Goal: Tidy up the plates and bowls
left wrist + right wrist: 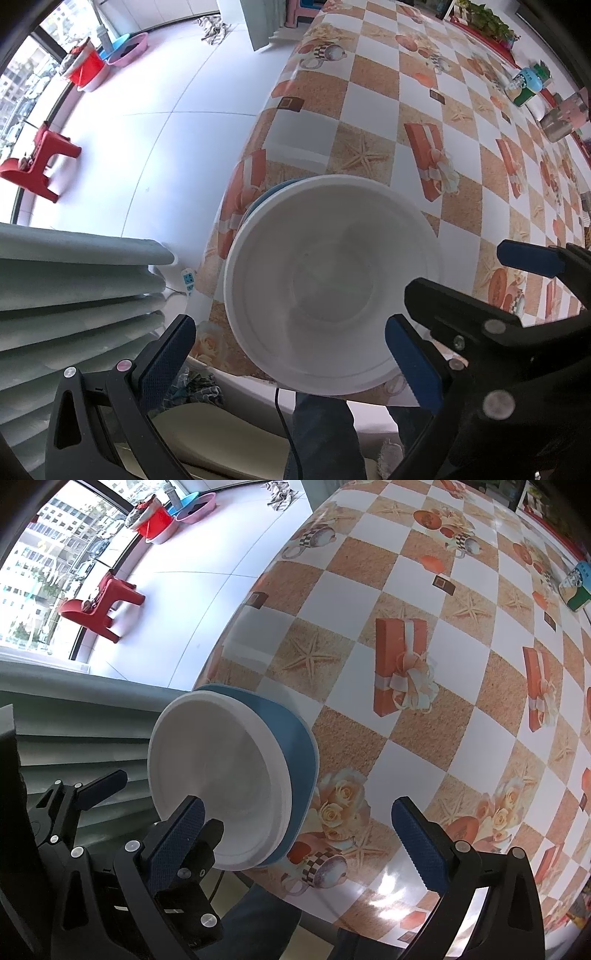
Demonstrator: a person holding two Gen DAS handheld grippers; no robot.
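Nearby, at the tabletop's (424, 602) near-left edge, a white bowl (332, 284) sat nested in a blue bowl (295, 746), both hand-held grippers, left (288, 354) and right (299, 834), spread wide and empty, with a red stool (37, 162) on the floor beyond.

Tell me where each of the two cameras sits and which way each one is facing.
Left wrist: on the left tongs, looking down into the white bowl at the table edge; own open fingers, right tongs, trouser leg.
Right wrist: on the right tongs, facing across the table; bowl stack at left, left tongs.
Shared: white bowl in blue bowl, red stool.
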